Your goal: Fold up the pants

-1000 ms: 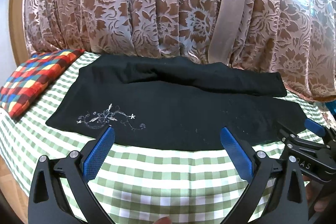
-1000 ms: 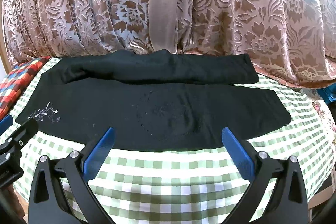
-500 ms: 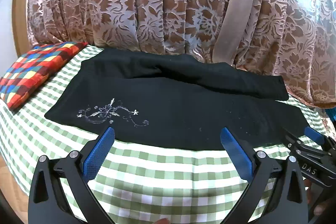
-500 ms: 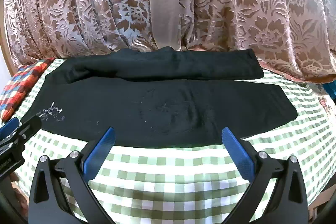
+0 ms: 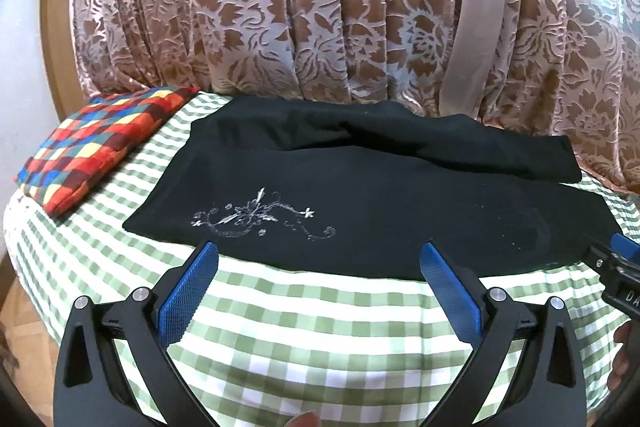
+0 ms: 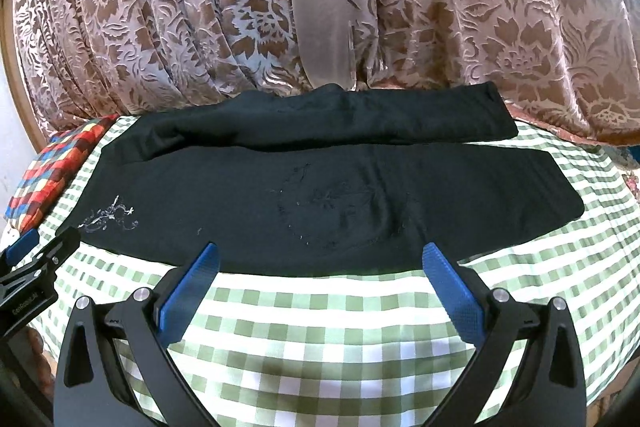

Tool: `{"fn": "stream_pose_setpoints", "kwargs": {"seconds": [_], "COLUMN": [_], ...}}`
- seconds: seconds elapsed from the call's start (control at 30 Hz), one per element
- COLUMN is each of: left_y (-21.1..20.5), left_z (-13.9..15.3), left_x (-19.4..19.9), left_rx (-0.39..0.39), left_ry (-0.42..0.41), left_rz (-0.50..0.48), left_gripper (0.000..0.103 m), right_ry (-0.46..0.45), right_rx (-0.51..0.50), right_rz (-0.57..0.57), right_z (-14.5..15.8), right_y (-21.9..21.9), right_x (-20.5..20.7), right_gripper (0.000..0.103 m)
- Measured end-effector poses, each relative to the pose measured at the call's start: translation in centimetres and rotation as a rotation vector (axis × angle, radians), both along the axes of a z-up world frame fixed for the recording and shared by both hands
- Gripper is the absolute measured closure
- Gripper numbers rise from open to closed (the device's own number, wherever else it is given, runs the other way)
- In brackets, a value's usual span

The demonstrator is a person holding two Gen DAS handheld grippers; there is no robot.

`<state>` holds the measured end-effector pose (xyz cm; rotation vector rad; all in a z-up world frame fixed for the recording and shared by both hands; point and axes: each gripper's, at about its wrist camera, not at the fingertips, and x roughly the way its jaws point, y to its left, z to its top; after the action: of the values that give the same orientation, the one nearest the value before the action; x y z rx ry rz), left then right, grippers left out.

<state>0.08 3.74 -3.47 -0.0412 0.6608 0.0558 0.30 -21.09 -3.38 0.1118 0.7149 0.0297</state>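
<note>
Black pants (image 5: 360, 195) lie flat across a green checked cloth (image 5: 320, 327), one leg near me, the other (image 5: 400, 143) bunched along the far side. White embroidery (image 5: 260, 217) marks the near leg's left part. In the right wrist view the pants (image 6: 320, 187) span the cloth, embroidery (image 6: 108, 217) at the left. My left gripper (image 5: 318, 259) is open and empty, just short of the pants' near edge. My right gripper (image 6: 320, 259) is open and empty at the same edge, further right. Each gripper shows in the other's view: the right one (image 5: 616, 267), the left one (image 6: 36, 259).
A patterned brown curtain (image 5: 320, 7) hangs right behind the cloth and touches the far leg. A multicoloured checked cushion (image 5: 96, 143) lies at the left end. The cloth's surface drops off at left (image 5: 24, 267) and right (image 6: 616, 287).
Both grippers have moved forward and slightly left, closer to the pants' near edge. Both jaws stay open. The pants have not moved.
</note>
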Motion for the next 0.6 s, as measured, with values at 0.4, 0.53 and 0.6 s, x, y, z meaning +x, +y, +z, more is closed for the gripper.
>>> {"fn": "stream_pose_setpoints", "kwargs": {"seconds": [0.4,0.53,0.6], "left_y": [2.1,2.2,2.3], "left_z": [-1.1,-1.2,-1.2], "left_x": [0.2,0.3,0.4], "left_rx": [-0.048,-0.057,-0.057], "left_ry": [0.044,0.051,0.052], "left_rz": [0.039,0.046,0.047], "left_gripper": [0.003,0.003,0.003], "right_ry": [0.010,0.007,-0.001], "right_rx": [-0.019,-0.053,-0.115], "right_rz": [-0.009,-0.024,-0.068], "right_z": [-0.2,0.3,0.8], "right_y": [-0.1,0.4,0.8], "right_x": [0.2,0.2,0.1], "right_gripper": [0.002,0.002,0.002]}}
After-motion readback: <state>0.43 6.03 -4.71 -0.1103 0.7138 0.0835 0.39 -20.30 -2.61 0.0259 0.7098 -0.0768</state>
